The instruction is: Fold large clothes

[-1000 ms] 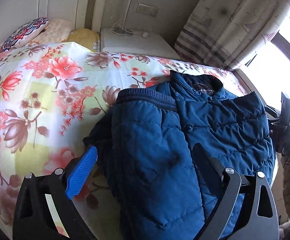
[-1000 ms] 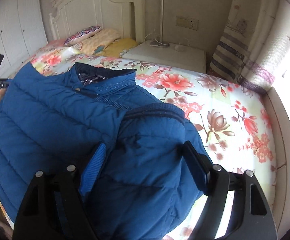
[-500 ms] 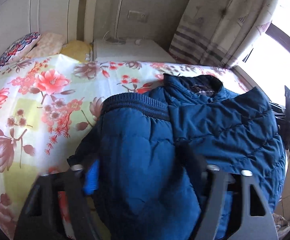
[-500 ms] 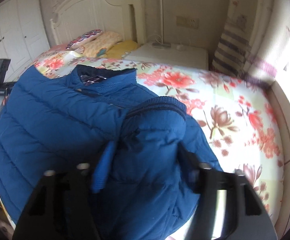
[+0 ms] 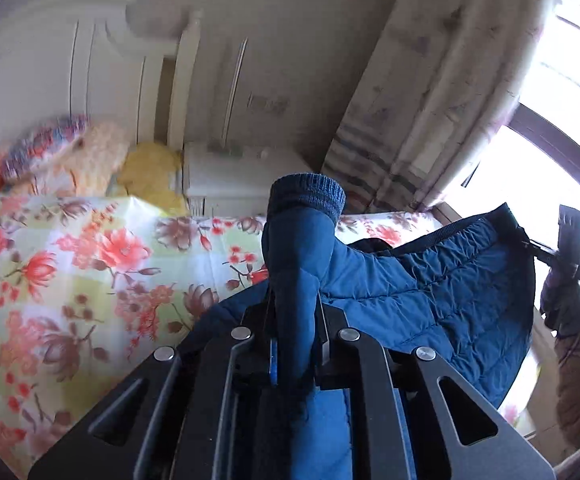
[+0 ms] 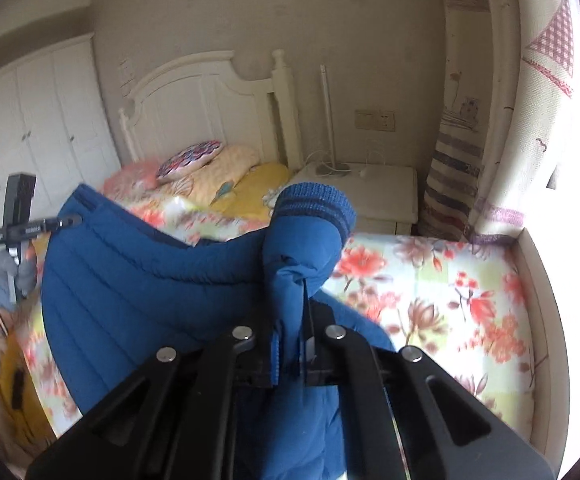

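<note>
Both hand-held grippers, left and right, clench the blue jacket's upright sleeves.

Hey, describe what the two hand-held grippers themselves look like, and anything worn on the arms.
Both are matte black: the left hand-held gripper and right hand-held gripper have slotted linkage arms with round silver pivot pins. Each has a blue pad on its left finger. No cables show. A brownish patterned sleeve covers one arm.

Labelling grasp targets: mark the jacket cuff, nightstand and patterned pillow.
jacket cuff [image 5: 307, 194], left wrist view, on the ribbed knit band.
nightstand [image 6: 385, 184], right wrist view, on its white top.
patterned pillow [image 6: 190, 159], right wrist view, on its scalloped face.
</note>
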Demonstrator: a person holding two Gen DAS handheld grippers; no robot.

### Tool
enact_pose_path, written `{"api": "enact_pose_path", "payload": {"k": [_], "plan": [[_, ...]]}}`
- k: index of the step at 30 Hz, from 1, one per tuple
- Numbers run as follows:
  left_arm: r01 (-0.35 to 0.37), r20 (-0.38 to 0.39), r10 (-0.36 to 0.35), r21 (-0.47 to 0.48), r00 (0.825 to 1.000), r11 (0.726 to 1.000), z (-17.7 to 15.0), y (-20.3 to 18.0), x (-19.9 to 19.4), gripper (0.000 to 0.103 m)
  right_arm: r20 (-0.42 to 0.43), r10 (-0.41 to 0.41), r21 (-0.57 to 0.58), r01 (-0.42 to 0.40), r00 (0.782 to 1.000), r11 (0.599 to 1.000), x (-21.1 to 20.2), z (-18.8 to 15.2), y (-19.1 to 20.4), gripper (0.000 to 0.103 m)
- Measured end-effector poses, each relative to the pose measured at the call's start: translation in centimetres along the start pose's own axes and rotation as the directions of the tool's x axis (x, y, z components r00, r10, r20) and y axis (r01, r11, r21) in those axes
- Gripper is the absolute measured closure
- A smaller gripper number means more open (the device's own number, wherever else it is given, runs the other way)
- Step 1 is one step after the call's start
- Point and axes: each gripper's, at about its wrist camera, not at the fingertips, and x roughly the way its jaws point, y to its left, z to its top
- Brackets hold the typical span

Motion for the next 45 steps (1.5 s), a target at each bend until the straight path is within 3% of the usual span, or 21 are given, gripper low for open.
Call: {"api": "enact_pose_path", "payload": {"k": [2, 3, 5, 6, 8, 12, 15, 16, 21, 24, 27, 28, 29, 30, 32, 34, 37, 39, 41, 45], "plan": [[-0.044, -0.134, 0.026, -0.135, 0.991, 0.99, 2.5, 3.1, 5.2, 0.089, -0.116, -0.031, 0.098, 0.043, 0.993, 0.994, 5.0, 1.4, -2.5, 0.098], [-0.073, -0.196, 0.032, -0.208, 0.98, 0.975, 2.8, 4.8, 7.9, 0.089, -0.202, -0.061, 0.154, 0.093, 0.978, 0.984, 8.9, 1.1, -4.2, 0.098], [-0.137, -0.282, 0.045, -0.315, 0.958, 0.939, 1.7, 7.8, 12.8, 0.089, -0.303, -0.083, 0.223, 0.156, 0.949, 0.962, 13.7, -1.0, -6.0, 0.097], [-0.16, -0.294, 0.062, -0.321, 0.954, 0.933, 0.8, 8.3, 14.3, 0.089, -0.307, -0.08, 0.242, 0.16, 0.948, 0.957, 14.7, -2.0, -6.4, 0.096], [-0.155, -0.258, 0.068, -0.333, 0.964, 0.93, -0.8, 8.5, 15.4, 0.089, -0.269, -0.07, 0.279, 0.147, 0.961, 0.949, 15.0, -3.2, -6.8, 0.094], [-0.113, -0.17, 0.056, -0.349, 0.984, 0.93, -1.3, 8.9, 13.9, 0.089, -0.205, -0.045, 0.3, 0.107, 0.978, 0.948, 13.4, -3.4, -7.3, 0.094], [-0.132, -0.143, 0.088, -0.341, 0.986, 0.931, -1.4, 8.7, 13.9, 0.088, -0.209, -0.057, 0.284, 0.117, 0.976, 0.952, 14.1, -3.5, -7.0, 0.092], [-0.148, -0.148, 0.104, -0.331, 0.984, 0.932, -1.7, 8.5, 14.3, 0.086, -0.218, -0.06, 0.29, 0.123, 0.974, 0.949, 14.6, -4.0, -7.2, 0.086], [-0.169, -0.162, 0.113, -0.39, 0.98, 0.905, -2.5, 10.1, 15.0, 0.059, -0.164, -0.015, 0.385, 0.078, 0.986, 0.92, 14.6, -5.6, -8.8, 0.072], [-0.169, -0.121, 0.129, -0.424, 0.984, 0.89, -2.7, 10.5, 13.5, 0.049, -0.211, -0.118, 0.376, 0.192, 0.97, 0.906, 13.5, -5.6, -8.8, 0.024], [-0.205, 0.027, 0.24, -0.43, 0.97, 0.879, -2.6, 9.9, 9.4, 0.037, -0.151, -0.119, 0.381, 0.169, 0.981, 0.909, 10.7, -5.3, -8.5, 0.024], [-0.21, 0.058, 0.258, -0.43, 0.964, 0.878, -2.5, 9.7, 8.2, 0.025, -0.139, -0.126, 0.376, 0.17, 0.982, 0.911, 9.9, -5.1, -8.3, 0.024], [-0.206, 0.076, 0.262, -0.424, 0.962, 0.882, -2.4, 9.3, 6.7, 0.018, -0.13, -0.124, 0.37, 0.164, 0.984, 0.914, 8.9, -4.9, -8.1, 0.024], [-0.19, 0.07, 0.24, -0.414, 0.968, 0.89, -2.3, 9.1, 5.3, 0.018, -0.117, -0.105, 0.361, 0.14, 0.988, 0.922, 7.5, -4.9, -7.7, 0.024], [-0.101, 0.067, 0.137, -0.383, 0.988, 0.918, -3.0, 8.5, 2.7, 0.016, -0.088, -0.042, 0.338, 0.07, 0.995, 0.939, 4.9, -5.4, -7.0, 0.024], [-0.036, 0.061, 0.058, -0.321, 0.996, 0.947, -4.6, 7.4, 0.3, 0.013, -0.055, 0.045, 0.27, -0.029, 0.997, 0.962, 1.4, -7.6, -5.6, 0.018], [-0.015, 0.031, 0.02, -0.159, 0.999, 0.987, -9.7, 4.9, -3.2, 0.008, -0.054, 0.128, 0.15, -0.119, 0.99, 0.981, -3.0, -12.8, -3.9, 0.018], [-0.009, -0.015, 0.007, -0.094, 1.0, 0.996, -14.0, 3.9, -4.8, 0.008, -0.094, 0.155, 0.112, -0.144, 0.984, 0.983, -5.1, -16.7, -3.0, 0.018], [0.0, -0.06, -0.005, -0.094, 0.998, 0.996, -17.5, 3.4, -5.1, 0.008, -0.116, 0.153, 0.091, -0.142, 0.981, 0.986, -6.1, -19.4, -2.4, 0.018], [0.006, -0.077, -0.013, -0.094, 0.997, 0.996, -20.6, 2.7, -4.3, 0.008, -0.099, 0.161, 0.074, -0.154, 0.982, 0.985, -6.3, -22.0, -1.1, 0.018]]}}
